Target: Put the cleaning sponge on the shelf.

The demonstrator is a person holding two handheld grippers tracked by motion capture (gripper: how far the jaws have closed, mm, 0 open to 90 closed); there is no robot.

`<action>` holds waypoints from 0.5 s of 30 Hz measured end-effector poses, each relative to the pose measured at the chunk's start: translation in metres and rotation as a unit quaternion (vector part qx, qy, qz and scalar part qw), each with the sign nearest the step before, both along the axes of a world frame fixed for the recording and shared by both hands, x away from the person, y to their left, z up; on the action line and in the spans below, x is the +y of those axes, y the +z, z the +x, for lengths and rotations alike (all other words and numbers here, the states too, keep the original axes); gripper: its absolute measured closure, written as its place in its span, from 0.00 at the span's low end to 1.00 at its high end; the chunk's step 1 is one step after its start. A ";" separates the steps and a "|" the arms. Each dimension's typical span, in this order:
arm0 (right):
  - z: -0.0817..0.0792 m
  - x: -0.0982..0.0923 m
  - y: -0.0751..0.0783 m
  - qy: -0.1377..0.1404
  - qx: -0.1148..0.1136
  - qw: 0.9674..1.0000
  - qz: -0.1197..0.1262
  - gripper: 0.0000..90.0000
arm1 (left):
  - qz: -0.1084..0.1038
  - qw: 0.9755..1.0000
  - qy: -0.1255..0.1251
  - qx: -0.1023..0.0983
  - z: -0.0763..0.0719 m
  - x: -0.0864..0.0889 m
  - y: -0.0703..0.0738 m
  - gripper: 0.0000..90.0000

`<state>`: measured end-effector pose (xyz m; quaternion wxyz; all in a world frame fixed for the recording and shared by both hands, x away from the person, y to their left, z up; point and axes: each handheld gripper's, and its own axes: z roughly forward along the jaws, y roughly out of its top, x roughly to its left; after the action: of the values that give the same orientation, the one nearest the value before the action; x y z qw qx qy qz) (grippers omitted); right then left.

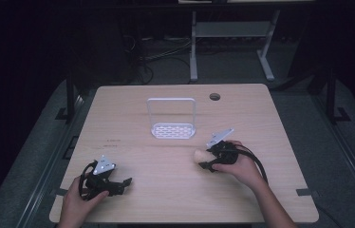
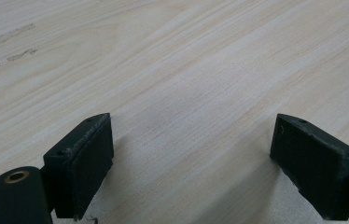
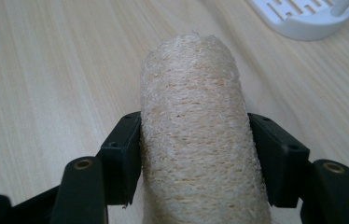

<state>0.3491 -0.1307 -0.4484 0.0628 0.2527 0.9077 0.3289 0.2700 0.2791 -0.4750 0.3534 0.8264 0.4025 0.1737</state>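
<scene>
A tan loofah sponge [image 3: 193, 135], rough and cylinder-shaped, sits between the jaws of my right gripper [image 3: 195, 154], which is shut on it. From above, the loofah [image 1: 199, 155] pokes out to the left of the right gripper [image 1: 209, 159], just over the table's middle right. A white slotted rack [image 1: 172, 127] with a tall wire loop stands behind it; its edge [image 3: 303, 16] shows at the top right of the right gripper view. My left gripper [image 1: 126, 183] rests near the front left, open, with bare wood between its pads [image 2: 81, 161].
The wooden table [image 1: 133, 156] has a round cable hole [image 1: 215, 97] at the back right. Faint marks [image 2: 7, 44] lie on the wood ahead of the left gripper. Dark floor, cables and a desk frame [image 1: 193, 47] lie beyond the far edge.
</scene>
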 end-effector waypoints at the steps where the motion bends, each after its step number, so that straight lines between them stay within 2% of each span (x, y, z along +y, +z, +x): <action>1: 0.001 0.001 0.001 -0.002 -0.001 1.000 0.001 0.43 | 0.000 1.000 0.000 0.000 0.000 0.000 0.000 0.14; 15: 0.007 0.019 0.007 -0.014 -0.009 1.000 0.014 0.43 | 0.001 1.000 -0.001 -0.001 0.000 0.000 0.000 0.14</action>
<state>0.3563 -0.1121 -0.4411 0.0719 0.2630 0.8990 0.3429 0.2701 0.2793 -0.4750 0.3527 0.8270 0.4015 0.1745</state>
